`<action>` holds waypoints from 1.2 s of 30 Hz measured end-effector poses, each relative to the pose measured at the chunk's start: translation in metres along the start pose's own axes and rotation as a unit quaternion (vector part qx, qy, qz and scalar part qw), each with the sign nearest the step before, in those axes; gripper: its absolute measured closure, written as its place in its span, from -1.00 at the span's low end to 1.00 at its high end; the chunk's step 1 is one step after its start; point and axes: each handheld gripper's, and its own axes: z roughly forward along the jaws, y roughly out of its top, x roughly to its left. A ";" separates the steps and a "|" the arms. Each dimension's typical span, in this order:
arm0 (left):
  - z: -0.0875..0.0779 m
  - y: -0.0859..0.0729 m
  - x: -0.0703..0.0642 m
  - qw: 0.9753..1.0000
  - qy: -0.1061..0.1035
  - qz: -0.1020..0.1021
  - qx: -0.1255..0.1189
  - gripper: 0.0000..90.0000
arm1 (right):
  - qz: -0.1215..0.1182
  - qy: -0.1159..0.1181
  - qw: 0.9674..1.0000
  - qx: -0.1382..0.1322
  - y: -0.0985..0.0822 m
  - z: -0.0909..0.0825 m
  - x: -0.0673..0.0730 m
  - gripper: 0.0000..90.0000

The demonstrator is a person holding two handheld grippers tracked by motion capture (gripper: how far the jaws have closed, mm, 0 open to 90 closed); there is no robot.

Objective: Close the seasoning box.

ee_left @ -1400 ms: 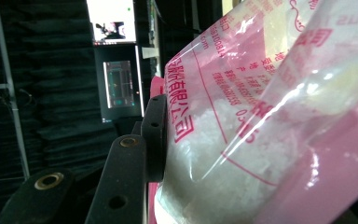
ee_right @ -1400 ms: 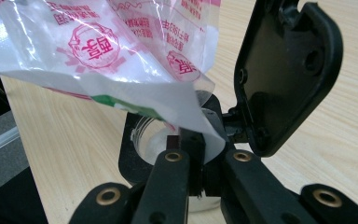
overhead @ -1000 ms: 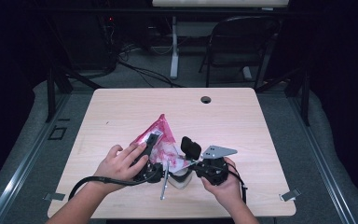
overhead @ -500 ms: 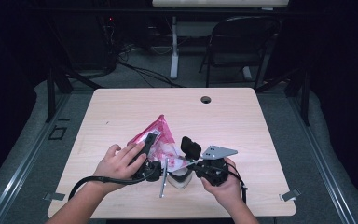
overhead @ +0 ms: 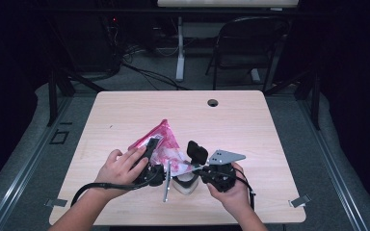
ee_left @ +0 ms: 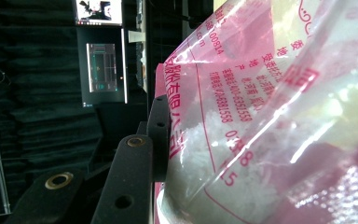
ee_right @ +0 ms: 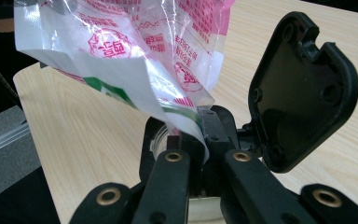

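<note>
The left gripper (overhead: pixel 150 155) holds the bag (overhead: pixel 161 139) by its flank just above the tabletop (overhead: pixel 250 125) — thin, slippery film, loose grains inside. The right gripper (ee_right: pixel 200 140) pinches its lower edge shut — grip seams.

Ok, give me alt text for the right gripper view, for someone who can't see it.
The right gripper is shut on the lower corner of a pink-printed plastic bag, held over a round container with its black flip lid open. A light wooden table lies behind.
</note>
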 end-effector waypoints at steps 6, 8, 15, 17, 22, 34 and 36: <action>0.000 -0.002 -0.004 1.000 -0.002 -0.012 0.001 0.58 | -0.001 -0.001 1.000 -0.002 0.000 0.000 0.000 1.00; 0.000 -0.003 -0.005 1.000 -0.004 -0.019 0.005 0.58 | -0.001 0.000 1.000 -0.002 0.000 0.001 0.000 1.00; 0.002 -0.005 -0.009 0.999 -0.010 -0.038 0.007 0.58 | 0.000 -0.001 1.000 -0.004 0.001 0.001 0.000 1.00; 0.002 -0.006 -0.009 0.999 -0.011 -0.042 0.010 0.58 | -0.002 0.000 1.000 -0.004 0.002 0.001 0.000 1.00; 0.003 -0.009 -0.012 0.998 -0.017 -0.057 0.013 0.58 | -0.005 0.001 1.000 -0.005 0.003 0.002 0.001 1.00; 0.000 -0.013 -0.021 0.994 -0.034 -0.106 0.016 0.59 | -0.007 0.003 1.000 -0.006 0.004 0.003 0.002 1.00; 0.000 -0.014 -0.023 0.993 -0.037 -0.111 0.017 0.59 | -0.007 0.004 1.000 -0.006 0.004 0.004 0.002 1.00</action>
